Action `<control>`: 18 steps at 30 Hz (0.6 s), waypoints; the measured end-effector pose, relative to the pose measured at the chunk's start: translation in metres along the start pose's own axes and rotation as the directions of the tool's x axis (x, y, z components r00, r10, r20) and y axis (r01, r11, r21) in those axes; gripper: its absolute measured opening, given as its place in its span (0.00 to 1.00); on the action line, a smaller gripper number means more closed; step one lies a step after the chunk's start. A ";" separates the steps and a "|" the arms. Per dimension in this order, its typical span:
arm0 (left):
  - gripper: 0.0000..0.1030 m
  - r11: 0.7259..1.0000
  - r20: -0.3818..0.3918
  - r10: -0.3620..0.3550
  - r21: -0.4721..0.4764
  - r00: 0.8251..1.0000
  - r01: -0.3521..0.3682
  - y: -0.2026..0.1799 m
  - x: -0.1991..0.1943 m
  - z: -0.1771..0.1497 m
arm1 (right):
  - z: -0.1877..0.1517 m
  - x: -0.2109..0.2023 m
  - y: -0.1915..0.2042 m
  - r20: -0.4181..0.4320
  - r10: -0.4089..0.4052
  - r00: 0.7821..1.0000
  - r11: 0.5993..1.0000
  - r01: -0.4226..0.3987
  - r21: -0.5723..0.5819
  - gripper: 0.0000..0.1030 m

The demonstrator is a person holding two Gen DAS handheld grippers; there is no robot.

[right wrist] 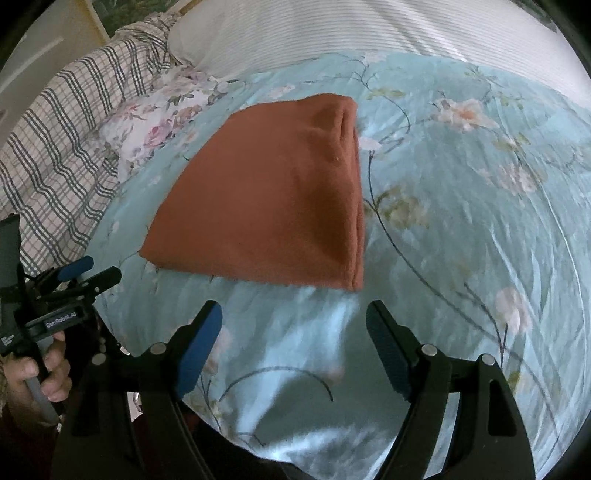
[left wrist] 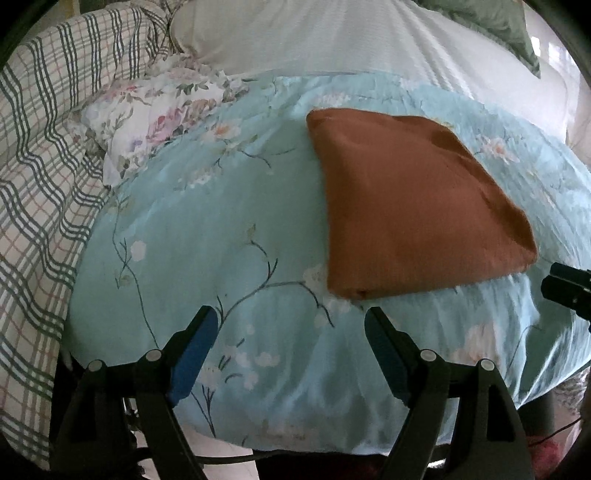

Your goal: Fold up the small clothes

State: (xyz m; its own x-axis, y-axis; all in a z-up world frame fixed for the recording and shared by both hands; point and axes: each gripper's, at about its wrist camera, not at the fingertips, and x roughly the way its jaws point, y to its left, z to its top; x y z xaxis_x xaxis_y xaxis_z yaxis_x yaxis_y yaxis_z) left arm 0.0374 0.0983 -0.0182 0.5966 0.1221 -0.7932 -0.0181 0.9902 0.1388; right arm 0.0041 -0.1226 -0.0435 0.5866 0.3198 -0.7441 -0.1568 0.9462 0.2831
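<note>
A rust-orange cloth [left wrist: 410, 206] lies folded into a flat stack on the light blue floral quilt [left wrist: 207, 229]. It also shows in the right wrist view [right wrist: 273, 199], with its layered edges on the right side. My left gripper [left wrist: 291, 321] is open and empty, hovering just short of the cloth's near corner. My right gripper [right wrist: 293, 317] is open and empty, just short of the cloth's near edge. The right gripper's tip shows at the right edge of the left wrist view [left wrist: 565, 291]. The left gripper and the hand holding it show at the left in the right wrist view [right wrist: 62, 295].
A plaid blanket [left wrist: 40, 155] is bunched along the left. A white floral pillow [left wrist: 147, 122] lies beside it. A white ribbed cover [left wrist: 332, 37] and a green pillow [left wrist: 491, 22] lie at the back. The quilt's near edge [left wrist: 295, 443] hangs over the bed.
</note>
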 end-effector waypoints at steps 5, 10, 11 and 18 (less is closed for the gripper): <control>0.81 1.000 0.025 -0.008 -0.001 1.000 0.008 0.003 0.008 0.020 | 0.028 0.004 -0.004 0.034 0.027 0.999 1.000 -0.027 0.000 0.78; 0.82 0.997 0.025 -0.069 -0.022 0.997 0.069 0.005 0.027 0.053 | 0.070 0.015 -0.015 0.092 0.049 0.995 0.999 -0.050 0.010 0.78; 0.82 0.997 0.025 -0.068 -0.029 0.997 0.069 0.005 0.032 0.061 | 0.080 0.020 -0.019 0.098 0.052 0.994 0.998 -0.054 0.021 0.78; 0.82 0.992 0.020 -0.102 -0.071 0.995 0.104 0.009 0.072 0.109 | 0.145 0.070 -0.055 0.094 0.102 0.990 0.982 -0.115 0.149 0.52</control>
State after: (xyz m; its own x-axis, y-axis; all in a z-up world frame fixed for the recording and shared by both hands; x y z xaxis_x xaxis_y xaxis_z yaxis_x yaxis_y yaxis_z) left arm 0.1672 0.1090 -0.0095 0.6116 0.0187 -0.7909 -0.0131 0.9998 0.0134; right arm 0.1688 -0.1593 -0.0228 0.6398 0.4086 -0.6509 -0.1035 0.8851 0.4538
